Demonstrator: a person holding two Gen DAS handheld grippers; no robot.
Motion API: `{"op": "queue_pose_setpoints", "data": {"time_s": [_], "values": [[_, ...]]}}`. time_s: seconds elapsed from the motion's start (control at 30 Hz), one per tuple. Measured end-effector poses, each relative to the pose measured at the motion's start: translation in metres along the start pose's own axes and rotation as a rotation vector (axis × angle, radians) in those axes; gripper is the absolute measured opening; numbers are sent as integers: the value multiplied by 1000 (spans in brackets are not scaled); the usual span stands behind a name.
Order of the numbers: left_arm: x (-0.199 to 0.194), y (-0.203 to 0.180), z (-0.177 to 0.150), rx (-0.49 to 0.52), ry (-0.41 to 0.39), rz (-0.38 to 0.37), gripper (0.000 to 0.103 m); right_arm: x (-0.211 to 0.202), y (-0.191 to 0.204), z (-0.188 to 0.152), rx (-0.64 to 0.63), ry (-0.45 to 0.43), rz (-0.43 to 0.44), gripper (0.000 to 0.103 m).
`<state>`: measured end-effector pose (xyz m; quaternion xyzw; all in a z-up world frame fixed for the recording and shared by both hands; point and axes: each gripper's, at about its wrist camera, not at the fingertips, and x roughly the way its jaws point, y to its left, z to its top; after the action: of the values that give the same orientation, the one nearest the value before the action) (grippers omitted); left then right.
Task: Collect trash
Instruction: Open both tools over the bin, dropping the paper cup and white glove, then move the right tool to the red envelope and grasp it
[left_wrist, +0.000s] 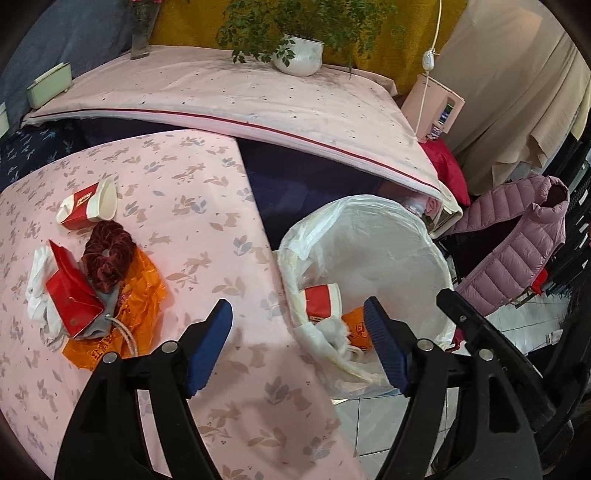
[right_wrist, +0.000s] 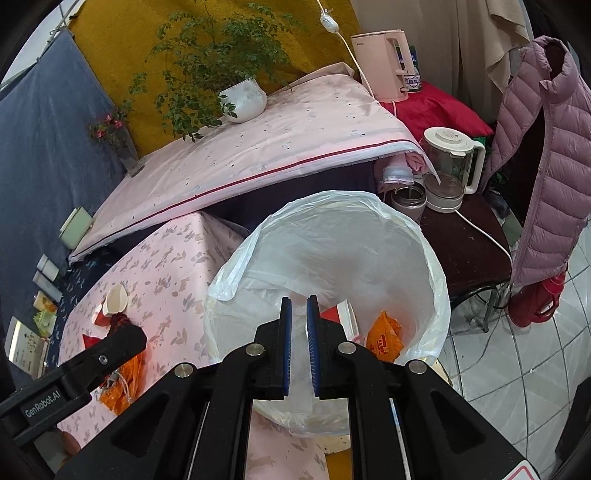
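The left gripper (left_wrist: 297, 345) hangs with its blue pads spread wide and nothing between them, straddling the edge of the pink rabbit-print table (left_wrist: 207, 206) and the rim of the trash bin (left_wrist: 373, 236), which stands just beside the table at about 3 o'clock from the litter. The right gripper (right_wrist: 298, 343) hovers over the bin's mouth with its pads nearly together, only a narrow gap left, and nothing visibly held in it. Already down in the white liner lie a red-and-white paper cup (left_wrist: 322, 301), a crumpled white tissue (left_wrist: 338, 330) and an orange wrapper (right_wrist: 384, 338). Still on the table, at roughly 9 to 10 o'clock from the left gripper, sits the remaining heap: a tipped paper cup on the table (left_wrist: 88, 205), a dark red scrunchie (left_wrist: 108, 254) touching a red carton (left_wrist: 72, 295), white paper (left_wrist: 38, 291) tucked under the carton's far side, and an orange plastic bag (left_wrist: 136, 310) spread beneath it all. I judge the task partway done, between a drop and the next pick. The next move seems to call for swinging the empty left gripper toward the heap and closing on one piece; the carton or cup offers firmer edges than the flimsy bag, and the scrunchie and cord resting on the pile could drag along.
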<state>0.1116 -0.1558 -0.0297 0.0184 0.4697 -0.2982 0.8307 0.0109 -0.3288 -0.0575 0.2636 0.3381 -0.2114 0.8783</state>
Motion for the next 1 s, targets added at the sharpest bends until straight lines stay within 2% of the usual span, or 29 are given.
{"op": "queue_pose_setpoints", "data": {"time_s": [0.07, 0.1, 0.47, 0.77, 1.0], "values": [[-1, 12, -2, -23, 0, 15, 70, -1, 3, 0, 7, -12, 2, 35], [-2, 18, -3, -36, 1, 22, 70, -3, 5, 0, 9, -18, 6, 38], [-21, 74, -15, -129, -18, 92, 72, -7, 44, -11, -63, 13, 43, 39], [-42, 134, -34, -222, -26, 161, 72, -9, 103, -35, -176, 55, 102, 39], [-59, 185, -46, -287, -35, 270, 72, -5, 149, -54, -256, 94, 150, 43]]}}
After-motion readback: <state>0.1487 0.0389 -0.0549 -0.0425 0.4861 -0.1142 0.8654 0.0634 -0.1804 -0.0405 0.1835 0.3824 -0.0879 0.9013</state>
